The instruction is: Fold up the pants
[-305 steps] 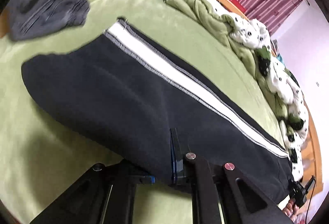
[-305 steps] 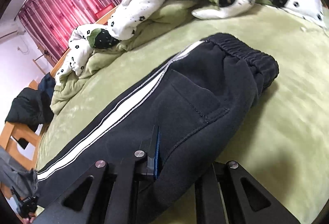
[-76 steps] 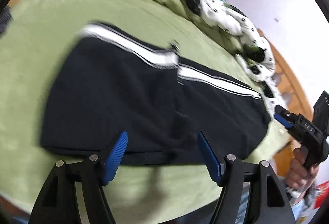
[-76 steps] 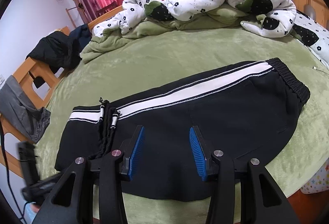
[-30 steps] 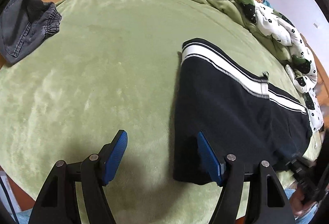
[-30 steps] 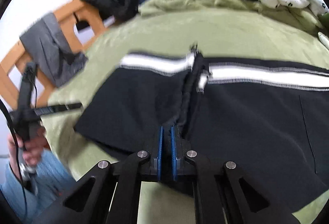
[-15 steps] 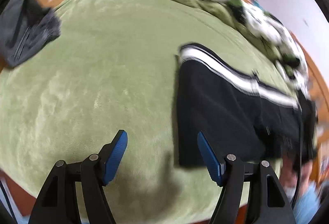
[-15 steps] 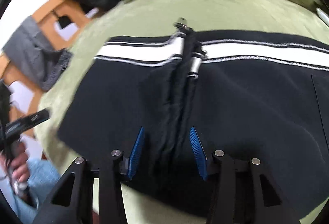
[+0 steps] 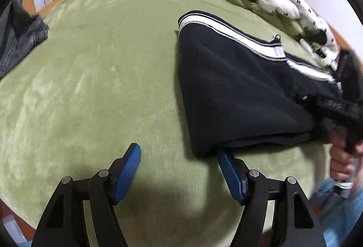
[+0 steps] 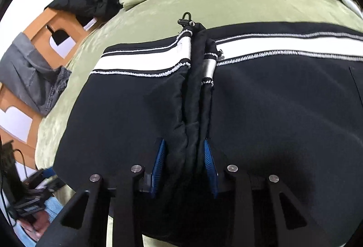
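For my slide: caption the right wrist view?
Right gripper, jaws part open, straddles the bunched cuffs of folded black pants.

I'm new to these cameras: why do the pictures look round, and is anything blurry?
Both views are fisheye, so the bed bulges and the corners go black. Left wrist view: the right gripper is motion-smeared at the edge. Right wrist view: the pants look sharp.

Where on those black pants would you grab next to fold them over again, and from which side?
Probably the folded end of the black pants, at its near corner. The fabric there is doubled into a thick, raised edge lying beside the open left gripper, so coming in low along the green blanket from the near bed edge looks easiest.
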Demonstrator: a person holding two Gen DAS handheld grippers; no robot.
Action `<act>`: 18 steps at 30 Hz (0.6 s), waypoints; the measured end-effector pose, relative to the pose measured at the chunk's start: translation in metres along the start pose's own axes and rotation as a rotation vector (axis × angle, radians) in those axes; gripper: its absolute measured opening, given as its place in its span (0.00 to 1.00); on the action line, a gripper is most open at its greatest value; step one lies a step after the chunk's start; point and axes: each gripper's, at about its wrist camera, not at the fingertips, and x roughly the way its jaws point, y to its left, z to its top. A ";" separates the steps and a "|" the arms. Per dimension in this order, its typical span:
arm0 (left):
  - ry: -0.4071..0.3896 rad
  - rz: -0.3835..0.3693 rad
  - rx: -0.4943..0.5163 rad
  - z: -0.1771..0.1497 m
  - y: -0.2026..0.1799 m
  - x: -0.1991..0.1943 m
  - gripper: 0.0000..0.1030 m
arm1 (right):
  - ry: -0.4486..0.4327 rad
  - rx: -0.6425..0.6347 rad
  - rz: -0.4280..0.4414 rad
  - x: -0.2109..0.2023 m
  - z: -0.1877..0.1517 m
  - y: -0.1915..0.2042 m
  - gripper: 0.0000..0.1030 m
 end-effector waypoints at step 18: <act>-0.167 0.065 -0.071 -0.004 -0.027 0.002 0.53 | -0.180 -0.043 -0.031 -0.049 0.013 -0.007 0.12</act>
